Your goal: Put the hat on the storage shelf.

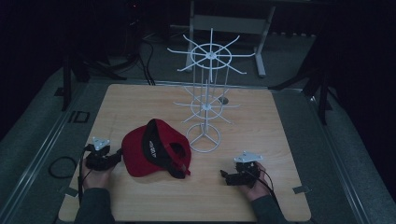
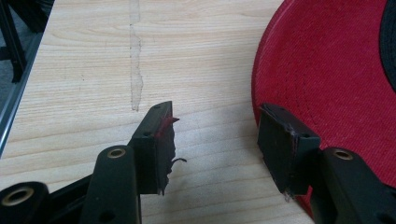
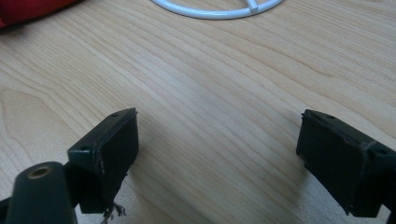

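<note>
On the table (image 1: 261,116) sit one red cap (image 1: 156,154) and one white rack (image 1: 208,93); two grippers, left (image 1: 114,156) and right (image 1: 224,176), both released.

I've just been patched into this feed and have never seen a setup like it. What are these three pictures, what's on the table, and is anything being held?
There is no robot arm here. A person sits at the light wooden table holding a black two-jaw hand tool in each hand: the left tool and the right tool.

The high view looks down from above the person's side. The other two pictures come from cameras riding on each tool, looking along its jaws.

On the table lie a red baseball cap with a black inner band, upside down, and a white wire display rack with radiating hooks, standing upright.

Nothing is held. Both tools are open, and the left tool sits right beside the cap's brim.
</note>
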`<control>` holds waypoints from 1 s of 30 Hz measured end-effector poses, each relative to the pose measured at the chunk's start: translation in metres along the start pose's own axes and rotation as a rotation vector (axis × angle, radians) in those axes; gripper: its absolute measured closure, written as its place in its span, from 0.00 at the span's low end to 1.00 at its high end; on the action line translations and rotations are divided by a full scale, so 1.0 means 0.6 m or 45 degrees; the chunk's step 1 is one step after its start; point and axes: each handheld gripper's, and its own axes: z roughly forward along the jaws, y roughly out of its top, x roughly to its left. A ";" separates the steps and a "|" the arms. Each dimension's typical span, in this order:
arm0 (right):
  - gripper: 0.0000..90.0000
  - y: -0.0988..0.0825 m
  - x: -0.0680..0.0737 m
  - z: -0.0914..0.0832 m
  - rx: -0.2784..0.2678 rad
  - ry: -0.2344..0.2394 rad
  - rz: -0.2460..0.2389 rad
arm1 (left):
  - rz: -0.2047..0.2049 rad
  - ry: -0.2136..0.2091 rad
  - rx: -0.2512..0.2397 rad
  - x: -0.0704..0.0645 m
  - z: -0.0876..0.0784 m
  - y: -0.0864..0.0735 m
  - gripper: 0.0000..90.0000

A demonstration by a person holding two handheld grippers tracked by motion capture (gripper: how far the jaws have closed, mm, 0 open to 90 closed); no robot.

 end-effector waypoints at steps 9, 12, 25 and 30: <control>0.14 0.000 0.000 0.000 0.000 -0.001 0.001 | -0.029 -0.029 -0.036 0.007 -0.010 0.004 0.55; 0.14 0.000 0.000 0.000 0.000 -0.001 0.001 | 0.015 -0.035 -0.050 0.007 -0.017 0.011 0.71; 0.14 0.000 0.000 -0.001 0.002 0.000 0.002 | 0.099 -0.085 -0.088 0.011 -0.012 0.080 1.00; 0.14 0.000 0.000 -0.001 0.002 0.000 0.003 | 0.116 -0.087 -0.063 0.007 0.008 0.101 1.00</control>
